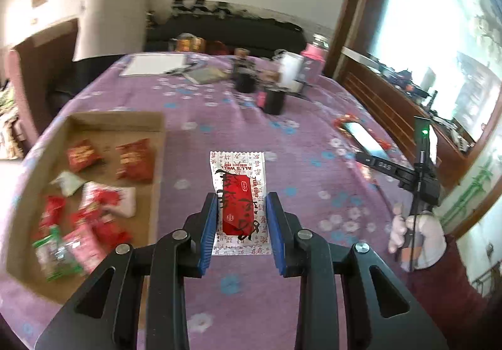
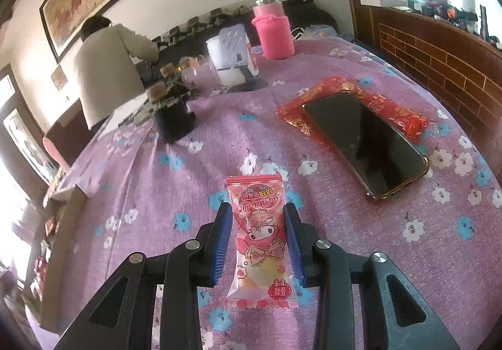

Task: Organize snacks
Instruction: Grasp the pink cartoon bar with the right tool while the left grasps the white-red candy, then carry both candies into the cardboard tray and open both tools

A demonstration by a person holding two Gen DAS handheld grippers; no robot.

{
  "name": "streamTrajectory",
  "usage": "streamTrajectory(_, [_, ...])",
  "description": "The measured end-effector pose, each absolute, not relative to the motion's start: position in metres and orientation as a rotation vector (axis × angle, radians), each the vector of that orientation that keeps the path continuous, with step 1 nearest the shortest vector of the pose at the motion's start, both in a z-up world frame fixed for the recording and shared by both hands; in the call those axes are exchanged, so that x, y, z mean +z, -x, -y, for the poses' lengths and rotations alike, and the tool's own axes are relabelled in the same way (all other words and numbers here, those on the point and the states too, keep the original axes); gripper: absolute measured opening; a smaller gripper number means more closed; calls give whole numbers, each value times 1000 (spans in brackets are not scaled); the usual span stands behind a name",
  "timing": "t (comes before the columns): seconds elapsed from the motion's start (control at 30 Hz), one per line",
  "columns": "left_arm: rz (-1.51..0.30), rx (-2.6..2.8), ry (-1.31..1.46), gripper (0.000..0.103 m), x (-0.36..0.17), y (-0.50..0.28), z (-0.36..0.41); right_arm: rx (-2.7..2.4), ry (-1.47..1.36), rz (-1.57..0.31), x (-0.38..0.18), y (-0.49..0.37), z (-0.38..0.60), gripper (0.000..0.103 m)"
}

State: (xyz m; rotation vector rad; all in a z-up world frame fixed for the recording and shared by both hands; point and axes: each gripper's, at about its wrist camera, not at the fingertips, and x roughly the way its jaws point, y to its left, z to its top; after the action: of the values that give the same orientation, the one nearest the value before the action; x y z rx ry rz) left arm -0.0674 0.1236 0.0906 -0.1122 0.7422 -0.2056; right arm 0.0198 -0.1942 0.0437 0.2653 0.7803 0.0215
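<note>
My left gripper (image 1: 241, 202) is shut on a white snack packet with a red label (image 1: 240, 193), its blue pads pressing both long sides above the purple flowered tablecloth (image 1: 313, 161). To its left lies a shallow cardboard box (image 1: 103, 122) holding several red, pink and green snack packets (image 1: 94, 215). My right gripper (image 2: 259, 213) is shut on a pink cartoon candy packet (image 2: 259, 234) held over the cloth. The right gripper also shows in the left wrist view (image 1: 417, 180), at the far right.
A black phone (image 2: 365, 139) lies on a red packet (image 2: 395, 113) right of the right gripper. Dark jars (image 2: 174, 121), a white container (image 2: 229, 58) and a pink bottle (image 2: 274, 29) stand at the back. A person (image 1: 116, 8) stands beyond the table.
</note>
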Motion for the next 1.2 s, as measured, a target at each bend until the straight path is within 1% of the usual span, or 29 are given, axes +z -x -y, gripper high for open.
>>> streamTrajectory(0.1, [-740,-139,112,28,88,76,-141,11,-225,-773,47,-14,183,35])
streamTrajectory(0.27, [-746,-48,127,28,84,87,-165,95,-250,-781,59,6,158,35])
streamTrajectory(0.63, [-741,66,146,28,77,96,-198,266,-158,-764,93,25,77,35])
streamTrajectory(0.9, [-748,107,179,28,69,95,-226,359,-100,-796,95,22,18,34])
streamTrajectory(1.2, [-751,197,228,28,64,87,-284,486,-32,-836,95,11,-56,34])
